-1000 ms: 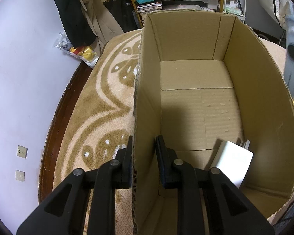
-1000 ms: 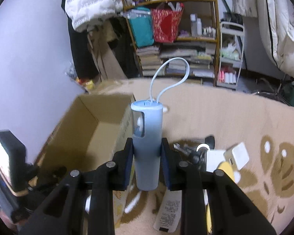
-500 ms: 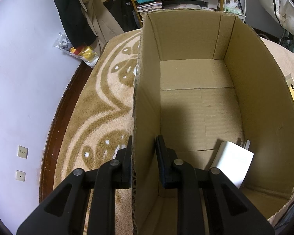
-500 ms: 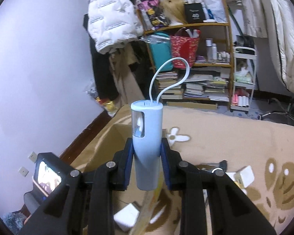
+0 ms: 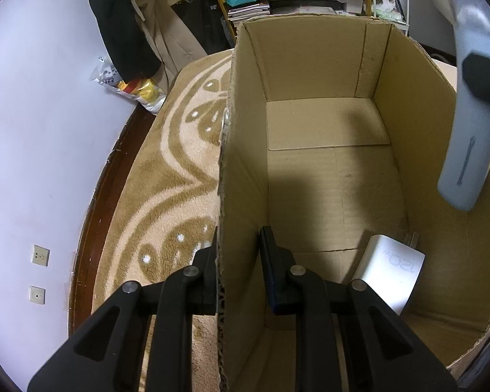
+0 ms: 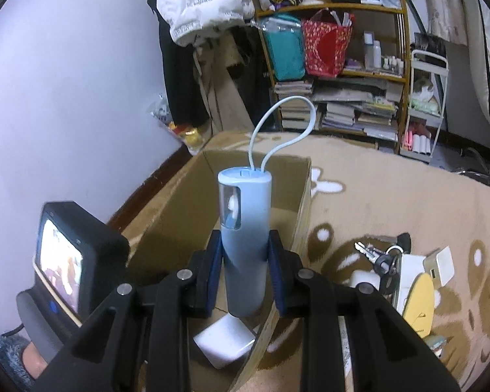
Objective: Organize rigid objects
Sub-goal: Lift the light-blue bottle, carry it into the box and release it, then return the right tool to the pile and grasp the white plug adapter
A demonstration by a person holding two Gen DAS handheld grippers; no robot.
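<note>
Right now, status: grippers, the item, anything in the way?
Left gripper straddles box wall. Right gripper shut on blue tube, over the box. Charger in the near corner; rest of floor open.

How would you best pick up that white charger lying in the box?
Grip the white charger across its flat faces, coming from above through the open top of the cardboard box. It leans against the box's right wall, prongs pointing away, so come in from the left.
</note>
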